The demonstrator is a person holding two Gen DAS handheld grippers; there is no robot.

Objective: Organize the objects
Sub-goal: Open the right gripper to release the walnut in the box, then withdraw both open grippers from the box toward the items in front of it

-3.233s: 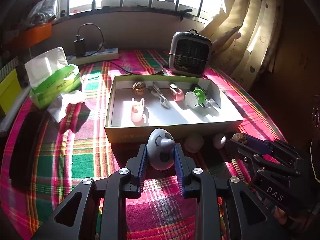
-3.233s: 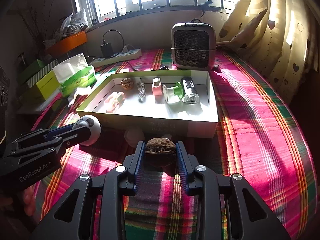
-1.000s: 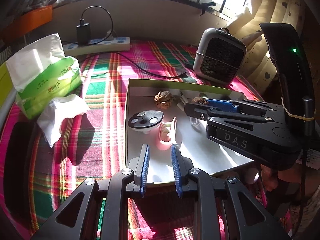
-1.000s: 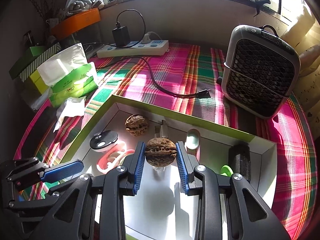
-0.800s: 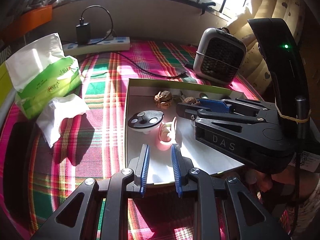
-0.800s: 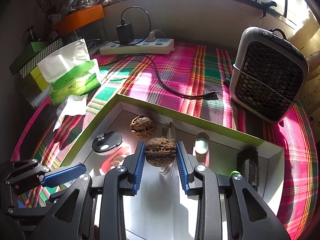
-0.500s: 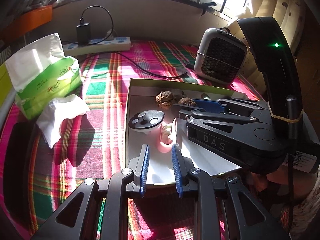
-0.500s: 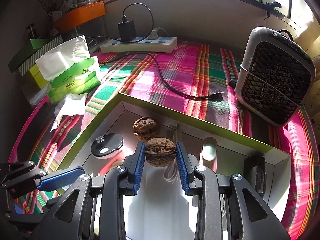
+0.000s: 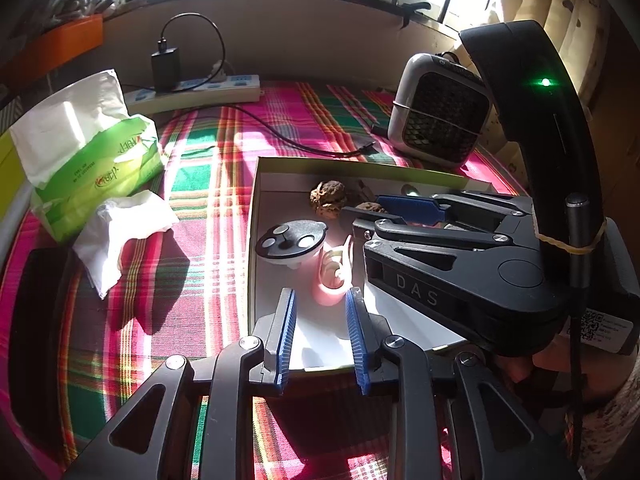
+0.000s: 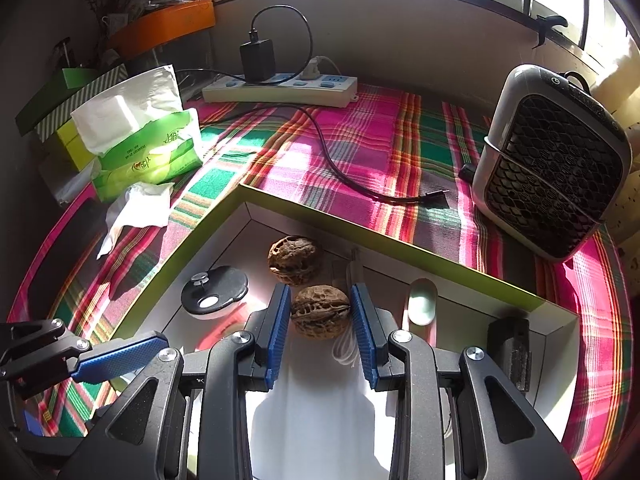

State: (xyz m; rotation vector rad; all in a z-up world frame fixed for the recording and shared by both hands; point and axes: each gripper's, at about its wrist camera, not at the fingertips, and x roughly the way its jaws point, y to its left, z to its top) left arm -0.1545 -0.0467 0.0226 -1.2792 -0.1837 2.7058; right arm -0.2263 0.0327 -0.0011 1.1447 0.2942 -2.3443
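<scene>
My right gripper (image 10: 320, 314) is shut on a brown walnut (image 10: 320, 312), held low over the floor of the white, green-rimmed box (image 10: 320, 216). A second walnut (image 10: 294, 260) lies just beyond it. In the left wrist view the right gripper (image 9: 368, 208) reaches into the box (image 9: 256, 200) from the right, near that walnut (image 9: 328, 196). My left gripper (image 9: 320, 300) hovers at the box's near wall; its jaws are opening with nothing pressed between them. Just past its tips stand a pink toy (image 9: 332, 276) and a dark-lidded round toy (image 9: 290, 240).
A green tissue pack (image 9: 88, 152) and a crumpled tissue (image 9: 120, 232) lie left of the box on the plaid cloth. A power strip (image 9: 200, 90) with a charger and cable sits at the back, and a small heater (image 9: 440, 120) at the back right. A mint piece (image 10: 422, 302) and a dark block (image 10: 510, 352) rest in the box.
The grey toy went from my left gripper into the box. The right gripper carried its walnut over the box, close to the other walnut. The left jaws have parted slightly.
</scene>
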